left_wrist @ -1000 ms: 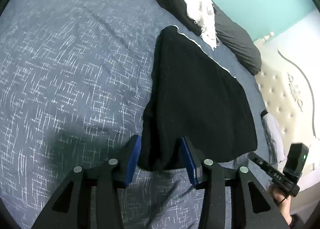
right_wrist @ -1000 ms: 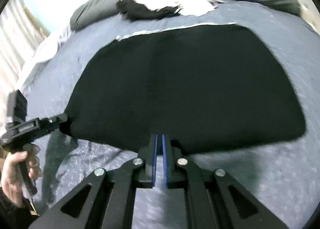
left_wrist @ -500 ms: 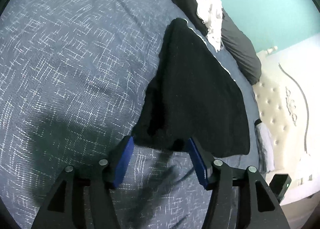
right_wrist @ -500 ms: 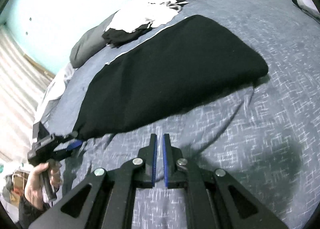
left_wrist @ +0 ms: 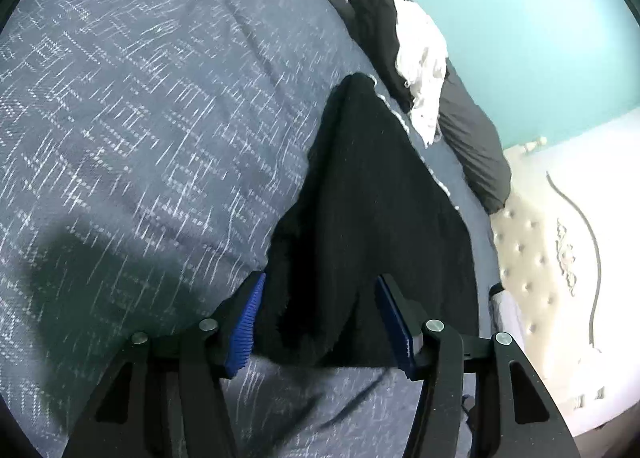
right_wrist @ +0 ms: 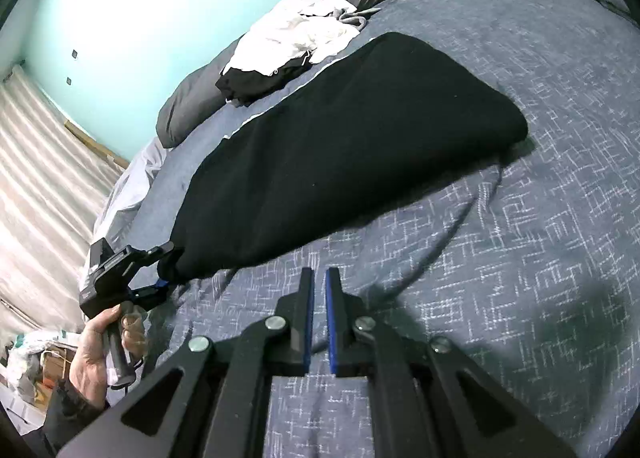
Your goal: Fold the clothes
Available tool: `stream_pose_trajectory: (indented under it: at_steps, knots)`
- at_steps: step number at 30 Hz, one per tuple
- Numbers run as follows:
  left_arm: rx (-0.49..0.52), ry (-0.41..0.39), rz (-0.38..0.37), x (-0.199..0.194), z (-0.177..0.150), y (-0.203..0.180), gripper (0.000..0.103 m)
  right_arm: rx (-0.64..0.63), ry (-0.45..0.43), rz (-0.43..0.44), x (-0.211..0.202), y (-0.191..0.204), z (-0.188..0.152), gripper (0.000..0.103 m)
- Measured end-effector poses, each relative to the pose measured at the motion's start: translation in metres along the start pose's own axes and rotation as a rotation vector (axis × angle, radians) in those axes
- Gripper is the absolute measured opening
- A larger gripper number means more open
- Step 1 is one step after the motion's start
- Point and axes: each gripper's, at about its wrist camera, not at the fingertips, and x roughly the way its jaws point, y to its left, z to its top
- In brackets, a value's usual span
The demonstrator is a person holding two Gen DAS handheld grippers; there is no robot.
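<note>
- Black garment (left_wrist: 372, 218) lies folded lengthwise on the blue bedspread (left_wrist: 140, 118); its near corner sits between the left gripper (left_wrist: 318, 314) fingers
- Left fingers spread wide, either side of that corner; not pinching it
- Right gripper (right_wrist: 319, 310) fingers nearly pressed together, nothing between; garment lies ahead of the tips, apart

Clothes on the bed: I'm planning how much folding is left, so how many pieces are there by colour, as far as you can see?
Black, spread flat: 1, the black garment.
Black, in the pile: at least 1.
White, in the pile: at least 1.
Grey, in the pile: 1 small piece.
Total: at least 4; the pile is too bunched to separate further.
</note>
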Motion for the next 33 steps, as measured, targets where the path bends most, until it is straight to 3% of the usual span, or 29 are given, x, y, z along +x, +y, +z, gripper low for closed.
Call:
stream_pose_trajectory:
  at_steps: [1, 5, 19, 23, 27, 33]
  knots:
    - [0.003, -0.006, 0.001, -0.001, 0.001, 0.0, 0.033, 0.002, 0.001, 0.003, 0.0, -0.001, 0.0, 0.006]
    - [0.006, -0.026, -0.009, -0.004, 0.004, -0.003, 0.023, 0.013, 0.005, 0.015, 0.0, -0.006, 0.0, 0.006]
    - [0.095, -0.056, -0.064, -0.009, 0.012, -0.038, 0.015, 0.032, 0.011, 0.031, -0.001, -0.012, 0.0, 0.006]
    - [0.188, -0.058, -0.085, -0.004, 0.013, -0.086, 0.015, 0.041, 0.011, 0.05, -0.003, -0.014, 0.002, 0.006]
    - [0.278, -0.047, -0.136, 0.017, 0.011, -0.16, 0.015, 0.059, -0.004, 0.073, -0.011, -0.02, 0.007, 0.006]
    - [0.486, 0.081, -0.155, 0.092, -0.027, -0.279, 0.015, 0.104, -0.022, 0.113, -0.024, -0.035, 0.014, 0.006]
